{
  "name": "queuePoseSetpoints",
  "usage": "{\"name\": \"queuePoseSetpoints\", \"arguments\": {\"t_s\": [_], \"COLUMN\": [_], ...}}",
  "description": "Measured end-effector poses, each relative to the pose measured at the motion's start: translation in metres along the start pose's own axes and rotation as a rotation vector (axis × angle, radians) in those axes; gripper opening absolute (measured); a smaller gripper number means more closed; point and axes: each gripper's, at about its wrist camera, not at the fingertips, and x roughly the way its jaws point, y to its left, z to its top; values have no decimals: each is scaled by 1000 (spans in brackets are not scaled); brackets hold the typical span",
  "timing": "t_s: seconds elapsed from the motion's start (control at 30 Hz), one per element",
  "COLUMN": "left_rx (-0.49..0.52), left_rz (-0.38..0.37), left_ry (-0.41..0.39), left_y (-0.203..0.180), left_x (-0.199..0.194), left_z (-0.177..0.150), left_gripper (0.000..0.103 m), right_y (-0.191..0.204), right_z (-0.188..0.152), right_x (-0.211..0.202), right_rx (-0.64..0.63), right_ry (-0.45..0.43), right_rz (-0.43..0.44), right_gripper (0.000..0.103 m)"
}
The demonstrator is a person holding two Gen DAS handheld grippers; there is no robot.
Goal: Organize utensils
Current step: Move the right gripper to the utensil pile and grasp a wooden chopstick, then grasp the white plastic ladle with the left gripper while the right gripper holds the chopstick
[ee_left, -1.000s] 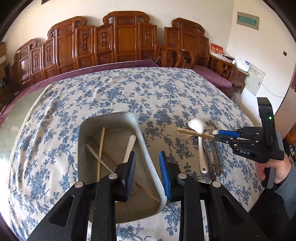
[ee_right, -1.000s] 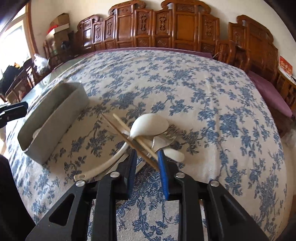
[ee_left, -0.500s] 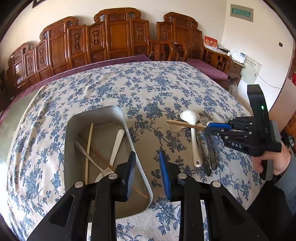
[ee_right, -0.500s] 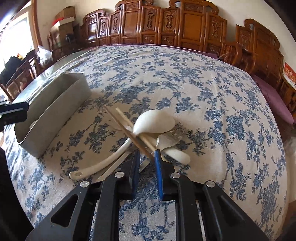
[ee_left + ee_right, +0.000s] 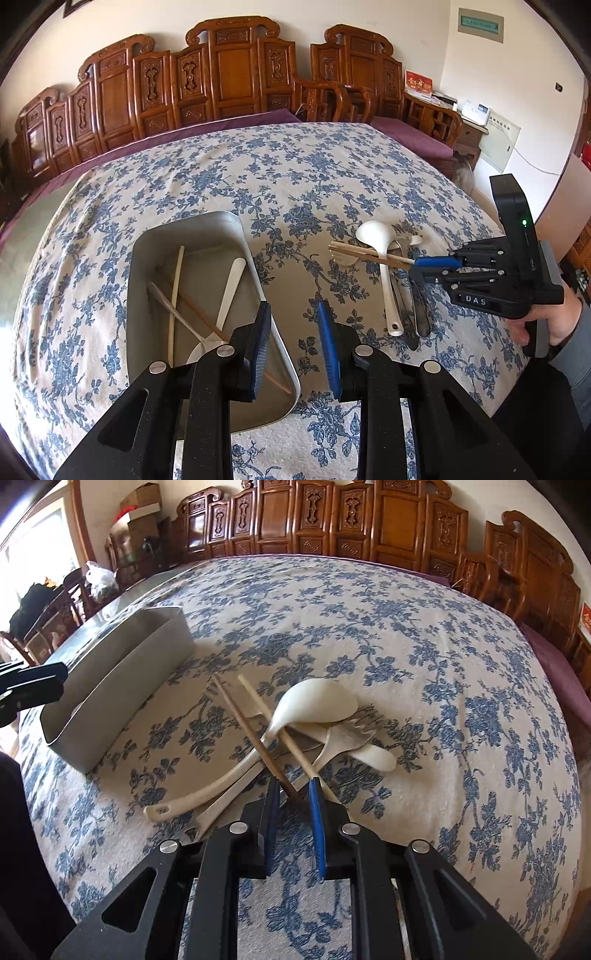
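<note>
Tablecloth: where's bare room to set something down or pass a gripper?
Free: the strip between the metal tray and the utensil pile, and the tablecloth beyond both, toward the wooden chairs. Crowded: the pile and the tray floor.

Matt brushed-metal tray [image 5: 207, 229], glossy white plastic ladle [image 5: 317, 705], bare wooden chopsticks [image 5: 255, 731], woven floral tablecloth [image 5: 406, 635]

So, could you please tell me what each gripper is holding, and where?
The right gripper pinches two chopsticks near their ends. The left gripper holds nothing.
</note>
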Motion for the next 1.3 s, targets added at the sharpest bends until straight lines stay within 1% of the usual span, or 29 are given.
{"name": "queuePoseSetpoints", "arguments": {"t_s": [0.13, 0.23, 0.27, 0.3, 0.4, 0.47, 0.53, 0.6, 0.67, 0.87, 1.1, 1.3], "left_rx": [3, 7, 9, 12, 16, 19, 23, 28, 30, 47, 61, 63], "left_rz": [-1, 0, 1, 3, 7, 9, 9, 8, -1, -37, -71, -98], "left_ry": [3, 5, 7, 9, 13, 15, 18, 22, 27, 54, 97, 133], "left_y": [-4, -7, -8, -10, -13, -16, -20, -25, -29, -48, -67, -81], "left_x": [1, 1, 2, 2, 3, 4, 5, 6, 11, 35, 77, 108], "left_z": [1, 1, 1, 1, 2, 2, 3, 4, 6, 16, 35, 44], "left_gripper": [25, 25, 25, 25, 25, 25, 25, 25, 25, 25, 24, 24], "right_y": [3, 7, 9, 10, 10, 9, 4, -2, -10, -42, -72, -78], "right_z": [-1, -2, -3, -4, -5, -4, -2, 0, 3, 1, -6, -7], "right_x": [1, 0, 0, -2, -4, -7, -14, -20, -27, -36, -26, -21], "right_rx": [-12, -31, -42, -47, -41, -34, -7, 23, 58, 176, 266, 288], "right_ry": [3, 3, 3, 2, -3, -14, -45, -75, -108, -144, -110, -97], "right_rz": [6, 15, 21, 25, 53, 66, 89, 94, 78, -3, -50, -47], "right_gripper": [18, 15, 14, 7, 6, 6, 6, 6, 6, 6, 6, 6]}}
